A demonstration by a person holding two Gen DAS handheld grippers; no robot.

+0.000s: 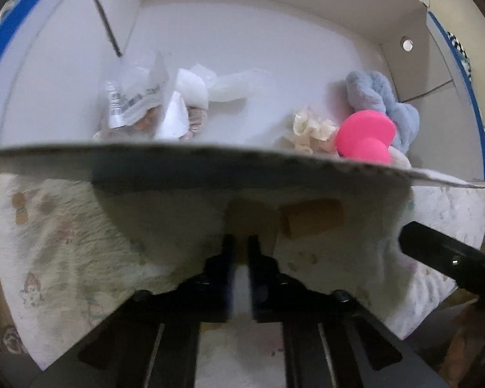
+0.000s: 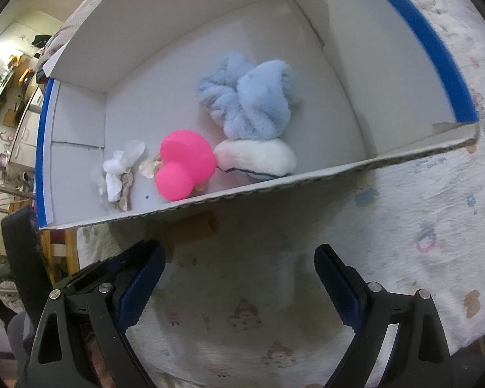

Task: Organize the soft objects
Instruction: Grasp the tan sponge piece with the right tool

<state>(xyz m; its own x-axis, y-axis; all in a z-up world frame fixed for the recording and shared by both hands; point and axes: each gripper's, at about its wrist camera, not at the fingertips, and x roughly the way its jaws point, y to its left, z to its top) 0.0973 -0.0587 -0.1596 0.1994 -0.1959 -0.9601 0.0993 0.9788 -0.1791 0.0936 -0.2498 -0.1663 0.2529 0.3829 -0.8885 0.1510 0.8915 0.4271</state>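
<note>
Spread across the table, a pale quilted cloth (image 2: 404, 213) printed with faded nursery figures. Standing on it, a large white cardboard box (image 2: 307, 181) with blue outer trim, open at the top, near wall closest to both cameras. Beyond the box on the left of the right wrist view, cluttered shelves and household goods, too small to name.

Inside the box, largest first: a fluffy blue plush bundle (image 2: 252, 97) near the middle; touching its lower edge, a white plush piece (image 2: 258, 158) against the near wall; just beside that, a bright pink rounded toy (image 2: 184, 165) of two bulging lobes; next, a small cream frilly item (image 1: 310, 127), partly hidden behind the pink toy; well apart toward the other end, a crumpled clear plastic wrapper (image 1: 135, 103) with printed text, lying over white fabric (image 1: 203, 89).

Outside the box, over the cloth, left gripper (image 1: 241, 249) closed, fingers nearly together, pointing steeply down just short of the near wall; possibly pinching cloth, but too blurred to tell. Right gripper (image 2: 239, 278) spread wide, empty, also over the cloth below the near wall.

Judged step: several soft items already boxed, next piece being sought outside it. Next move likely calls for lifting whatever the left jaws have caught, clearing the wall edge, and releasing inside.
</note>
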